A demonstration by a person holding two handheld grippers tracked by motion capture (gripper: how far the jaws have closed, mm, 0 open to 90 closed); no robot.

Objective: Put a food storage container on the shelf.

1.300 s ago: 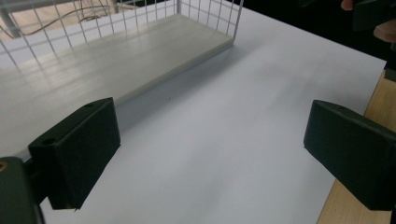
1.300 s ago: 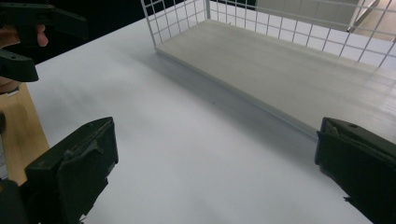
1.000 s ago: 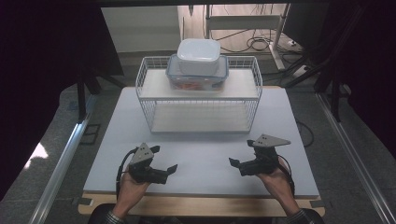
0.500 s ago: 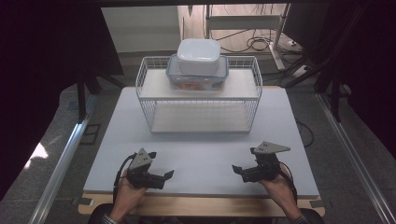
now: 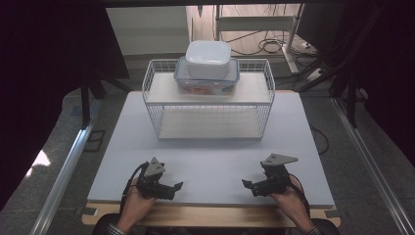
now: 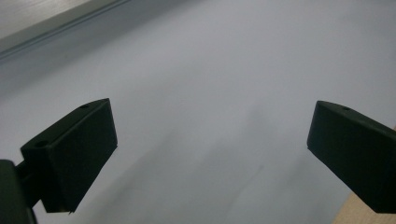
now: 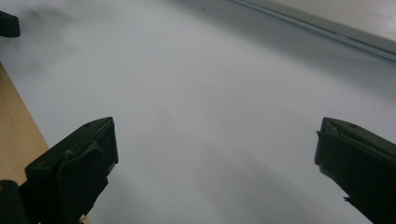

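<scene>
A white wire rack (image 5: 208,100) with two shelves stands at the back of the white table (image 5: 210,161). On its top shelf sits a clear lidded container (image 5: 207,81) with a white container (image 5: 208,58) stacked on it. My left gripper (image 5: 172,188) rests low near the front left edge, open, nothing between its jaws (image 6: 210,154). Near the front right edge my right gripper (image 5: 249,187) is likewise open and empty (image 7: 215,158), pointing toward the left one. Both jaw sets hover just above bare white tabletop.
The lower rack shelf (image 5: 208,128) holds nothing. A wooden strip (image 5: 210,215) edges the table front. Metal rails (image 5: 63,166) run along the floor on both sides, with cables and a stand (image 5: 274,39) behind the rack.
Both grippers have drawn back toward the table's front edge and sunk lower. Both stay open.
</scene>
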